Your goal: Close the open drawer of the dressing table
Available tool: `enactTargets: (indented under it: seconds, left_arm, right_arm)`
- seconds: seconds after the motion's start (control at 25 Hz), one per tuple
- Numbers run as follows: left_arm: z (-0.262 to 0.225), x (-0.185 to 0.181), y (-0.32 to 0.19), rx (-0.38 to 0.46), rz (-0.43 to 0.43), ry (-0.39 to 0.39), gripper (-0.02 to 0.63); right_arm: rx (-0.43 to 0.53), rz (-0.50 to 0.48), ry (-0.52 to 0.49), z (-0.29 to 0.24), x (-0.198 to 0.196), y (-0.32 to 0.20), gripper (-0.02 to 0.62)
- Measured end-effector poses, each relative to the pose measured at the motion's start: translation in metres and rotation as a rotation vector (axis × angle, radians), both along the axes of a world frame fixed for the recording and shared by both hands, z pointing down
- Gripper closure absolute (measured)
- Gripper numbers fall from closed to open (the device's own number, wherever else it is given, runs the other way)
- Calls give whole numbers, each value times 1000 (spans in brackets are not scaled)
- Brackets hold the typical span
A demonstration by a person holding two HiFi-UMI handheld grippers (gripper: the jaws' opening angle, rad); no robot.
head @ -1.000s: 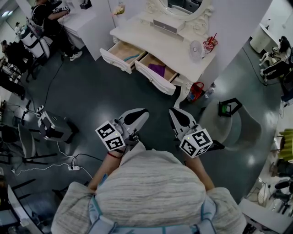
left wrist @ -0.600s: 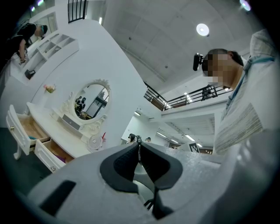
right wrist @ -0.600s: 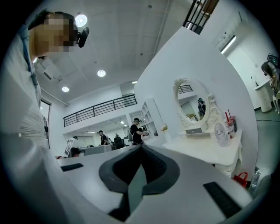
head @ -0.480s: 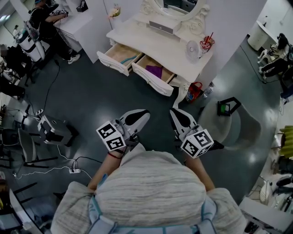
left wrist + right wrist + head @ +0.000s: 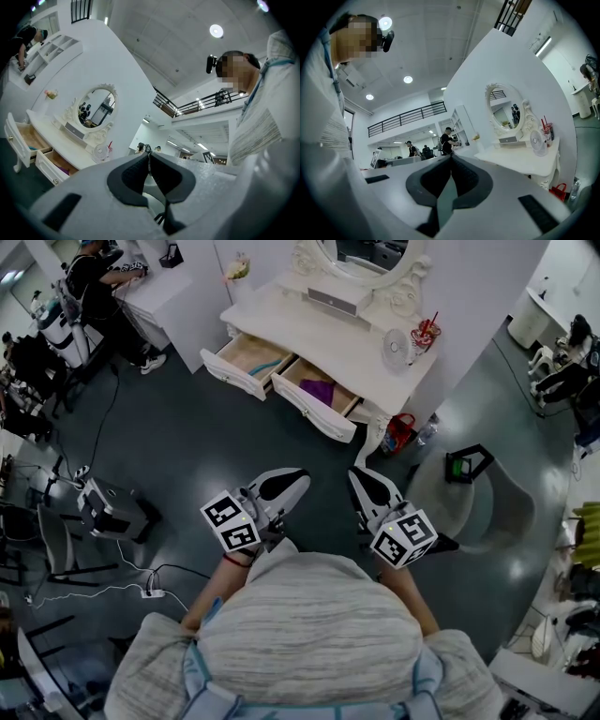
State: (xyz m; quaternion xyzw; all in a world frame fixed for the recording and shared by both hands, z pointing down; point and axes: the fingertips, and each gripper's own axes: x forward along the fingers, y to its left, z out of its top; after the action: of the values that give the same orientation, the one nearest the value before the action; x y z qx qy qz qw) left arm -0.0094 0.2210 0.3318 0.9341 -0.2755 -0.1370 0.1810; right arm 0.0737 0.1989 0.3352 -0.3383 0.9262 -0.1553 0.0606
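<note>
Work on the task has not started, as far as we can judge. We stand on the dark floor [image 5: 187, 446], well apart from the dressing table [image 5: 319, 324], which sits at the top of the head view against a white wall. Not one but two drawers are pulled out of its front. The left drawer [image 5: 246, 360] has something teal lying in it, and the right drawer [image 5: 323, 399] has a purple thing inside. Both stick out about equally far, and nothing touches either front.

We hold the left gripper [image 5: 294, 478] and the right gripper [image 5: 359, 478] close in front of the body, side by side, pointing toward the table. In the left gripper view the jaws are pressed together with nothing between them. In the right gripper view they likewise meet at the tips, empty.

So all of it is left, in our reading: walk up, set a gripper against a drawer front and push it flush. The task names one drawer and we see two open, so we cannot tell which is meant; both may need pushing in.
</note>
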Motion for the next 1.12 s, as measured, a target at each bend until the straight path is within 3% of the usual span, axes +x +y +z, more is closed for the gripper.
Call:
enactTargets:
  seconds: [0.48, 1.0, 1.12]
  left_arm:
    - [8, 13, -25, 3, 41, 5, 597]
    - [16, 2, -132, 20, 67, -27, 597]
    - [21, -8, -165, 31, 64, -72, 597]
  right_arm:
    - [-20, 58, 3, 7, 17, -21, 585]
    - [-20, 82, 51, 12, 8, -117, 585]
    - [-10, 73, 73, 13, -1, -145, 584]
